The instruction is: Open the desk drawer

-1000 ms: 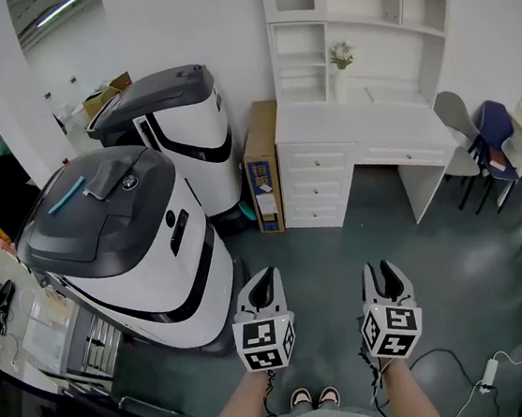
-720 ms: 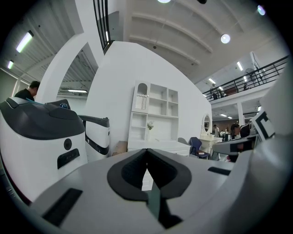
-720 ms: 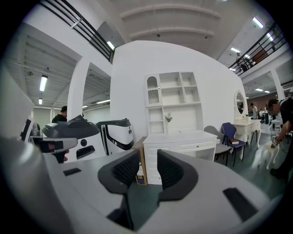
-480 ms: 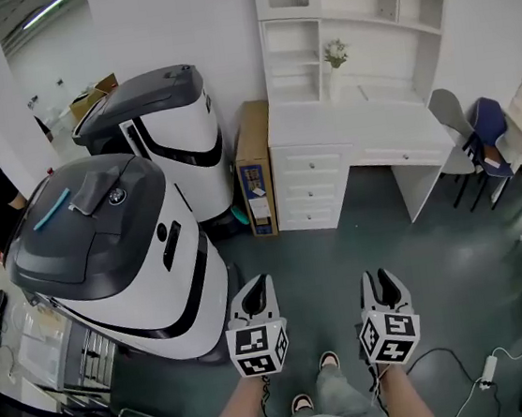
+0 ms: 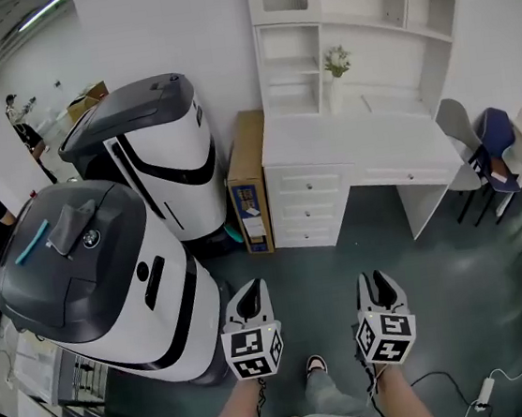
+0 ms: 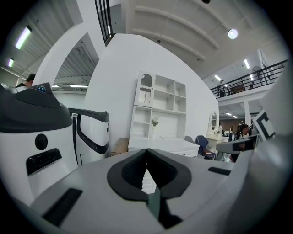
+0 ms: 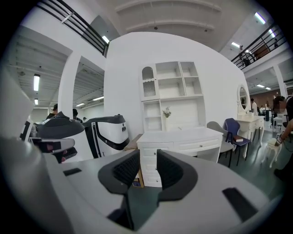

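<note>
The white wooden desk (image 5: 366,138) stands against the far wall under a white shelf unit (image 5: 353,31). Its stack of three white knobbed drawers (image 5: 310,208) sits shut at the desk's left end, just beside a brown cardboard box (image 5: 246,181). Both grippers are held out ahead of the person over the dark green floor (image 5: 326,280), well apart from the desk, which reads as the approach with no drawer touched yet. The left gripper (image 5: 252,287) has its jaws pressed together at the tips, empty. The right gripper (image 5: 375,278) has its jaws spread; they have just been closing slightly, and nothing stands between them. It is probably kept ready for a knob. A large white-and-grey machine (image 5: 108,269) crowds the left side.
</note>
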A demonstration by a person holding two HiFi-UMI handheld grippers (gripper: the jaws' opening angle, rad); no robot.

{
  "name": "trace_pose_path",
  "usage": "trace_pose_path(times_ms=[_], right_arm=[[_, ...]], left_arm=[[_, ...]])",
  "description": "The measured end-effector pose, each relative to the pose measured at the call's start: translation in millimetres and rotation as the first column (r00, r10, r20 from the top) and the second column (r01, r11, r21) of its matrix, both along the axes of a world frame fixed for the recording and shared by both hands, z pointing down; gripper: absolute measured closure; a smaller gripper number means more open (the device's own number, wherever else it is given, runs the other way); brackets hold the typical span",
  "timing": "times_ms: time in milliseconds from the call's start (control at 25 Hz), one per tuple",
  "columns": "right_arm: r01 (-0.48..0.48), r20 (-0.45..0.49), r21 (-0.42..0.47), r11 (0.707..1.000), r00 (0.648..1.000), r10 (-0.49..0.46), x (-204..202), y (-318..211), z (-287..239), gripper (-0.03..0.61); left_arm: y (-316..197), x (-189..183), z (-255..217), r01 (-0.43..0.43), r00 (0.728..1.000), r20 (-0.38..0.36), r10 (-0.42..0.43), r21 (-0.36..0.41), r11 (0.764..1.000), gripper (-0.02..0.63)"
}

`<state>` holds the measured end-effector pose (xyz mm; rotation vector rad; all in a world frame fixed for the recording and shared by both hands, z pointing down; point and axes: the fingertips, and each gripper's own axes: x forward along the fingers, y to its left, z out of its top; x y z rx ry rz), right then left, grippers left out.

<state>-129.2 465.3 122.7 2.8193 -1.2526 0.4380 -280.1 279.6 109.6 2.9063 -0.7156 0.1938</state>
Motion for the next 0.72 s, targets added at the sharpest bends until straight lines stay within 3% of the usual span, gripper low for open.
trace_pose_path(times_ms=[360, 720], right_arm=[[0.046, 0.023, -0.002, 0.999, 0.999, -0.046, 110, -53, -2, 0.457], [0.083, 0.06, -0.012, 0.997, 0.995, -0.082, 172, -94, 15, 0.457]], left_arm=[[-47, 97, -5, 0.055, 0.998, 0.02, -0.055, 0.002, 0.998, 0.597], [-82, 154, 1, 0.084, 0.995, 0.046, -0.084, 0.009, 0.996, 0.597]])
